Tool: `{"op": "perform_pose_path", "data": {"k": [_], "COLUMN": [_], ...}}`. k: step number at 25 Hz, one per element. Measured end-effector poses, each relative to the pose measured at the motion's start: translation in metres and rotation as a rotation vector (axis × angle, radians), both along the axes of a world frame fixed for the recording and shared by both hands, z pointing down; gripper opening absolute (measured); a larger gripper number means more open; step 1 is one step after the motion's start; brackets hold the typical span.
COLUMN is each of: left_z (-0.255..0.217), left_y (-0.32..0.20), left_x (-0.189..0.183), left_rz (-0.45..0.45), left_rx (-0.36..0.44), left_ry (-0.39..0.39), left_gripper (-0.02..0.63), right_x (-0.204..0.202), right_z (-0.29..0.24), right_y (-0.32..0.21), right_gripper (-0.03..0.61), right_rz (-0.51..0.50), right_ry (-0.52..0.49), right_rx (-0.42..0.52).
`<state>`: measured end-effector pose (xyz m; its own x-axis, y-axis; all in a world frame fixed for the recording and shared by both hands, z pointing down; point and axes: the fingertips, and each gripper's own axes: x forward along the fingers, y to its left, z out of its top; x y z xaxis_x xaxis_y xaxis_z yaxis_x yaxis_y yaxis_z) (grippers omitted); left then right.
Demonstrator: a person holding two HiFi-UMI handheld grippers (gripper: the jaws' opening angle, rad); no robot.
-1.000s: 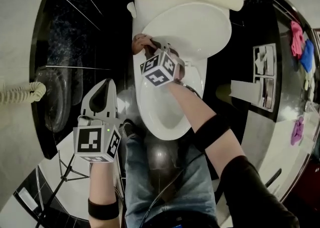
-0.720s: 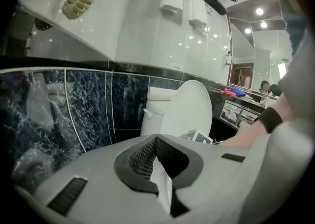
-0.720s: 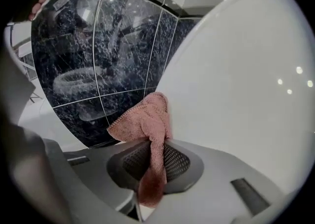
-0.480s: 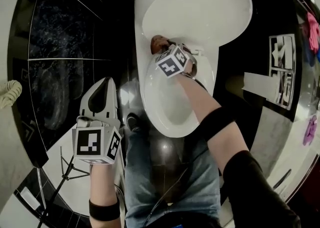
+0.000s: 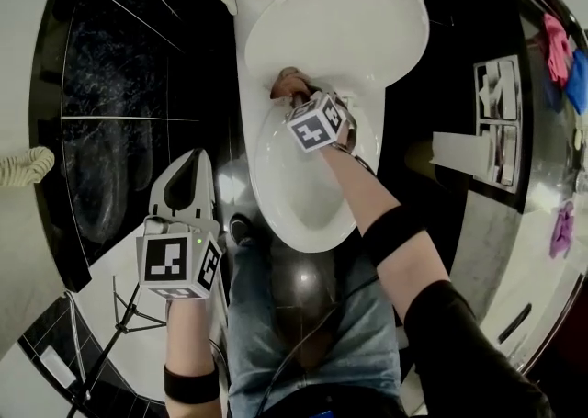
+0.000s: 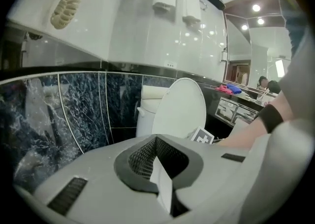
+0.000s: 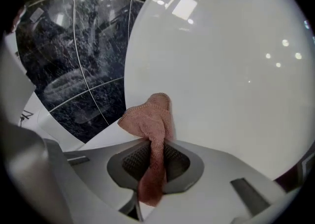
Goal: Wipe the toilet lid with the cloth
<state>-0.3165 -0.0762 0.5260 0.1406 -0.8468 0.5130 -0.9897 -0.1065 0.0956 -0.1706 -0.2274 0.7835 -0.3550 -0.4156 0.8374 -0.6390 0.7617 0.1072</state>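
The white toilet lid (image 5: 340, 26) stands raised against the tank, and it fills the right gripper view (image 7: 221, 70). My right gripper (image 5: 287, 87) is shut on a pinkish-brown cloth (image 7: 150, 122), and the bunched cloth (image 5: 288, 84) presses against the lid's lower left part, near the hinge. My left gripper (image 5: 190, 177) is shut with nothing in it and hangs left of the bowl, away from the toilet. From the left gripper view the lid (image 6: 179, 112) shows upright ahead, with the right gripper's marker cube (image 6: 202, 136) below it.
The open toilet bowl (image 5: 308, 182) lies below the lid. Dark marbled wall tiles (image 5: 119, 85) stand at the left. A dark counter with coloured cloths (image 5: 556, 53) is at the right. My jeans-clad legs (image 5: 294, 315) are before the bowl. A black stand (image 5: 115, 315) is at the lower left.
My right gripper has carried the cloth down and slightly rightward across the lower part of the lid. The left gripper has sunk a little beside the bowl.
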Motion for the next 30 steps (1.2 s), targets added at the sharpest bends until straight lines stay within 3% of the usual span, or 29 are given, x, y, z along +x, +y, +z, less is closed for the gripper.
{"op": "perform_pose_path", "data": {"k": [10, 16, 21, 30], "left_z": [-0.119, -0.201, -0.251, -0.302], "left_y": [0.026, 0.038, 0.057, 0.096], "left_x": [0.073, 0.096, 0.109, 0.135], "left_rz": [0.026, 0.066, 0.083, 0.103], "left_rx": [-0.031, 0.017, 0.049, 0.082], "left_ry": [0.01, -0.008, -0.006, -0.032], "left_gripper": [0.002, 0.002, 0.002, 0.002], "right_x": [0.069, 0.127, 0.182, 0.258], "right_z": [-0.255, -0.397, -0.462, -0.527], "right_y": [0.044, 0.08, 0.113, 0.167], "right_gripper": [0.072, 0.072, 0.074, 0.075], "right_rz": [0.038, 0.088, 0.177, 0.308], "right_ry": [-0.241, -0.344, -0.406, -0.495], "right_rx": [0.114, 0.2, 0.223, 0.255]}}
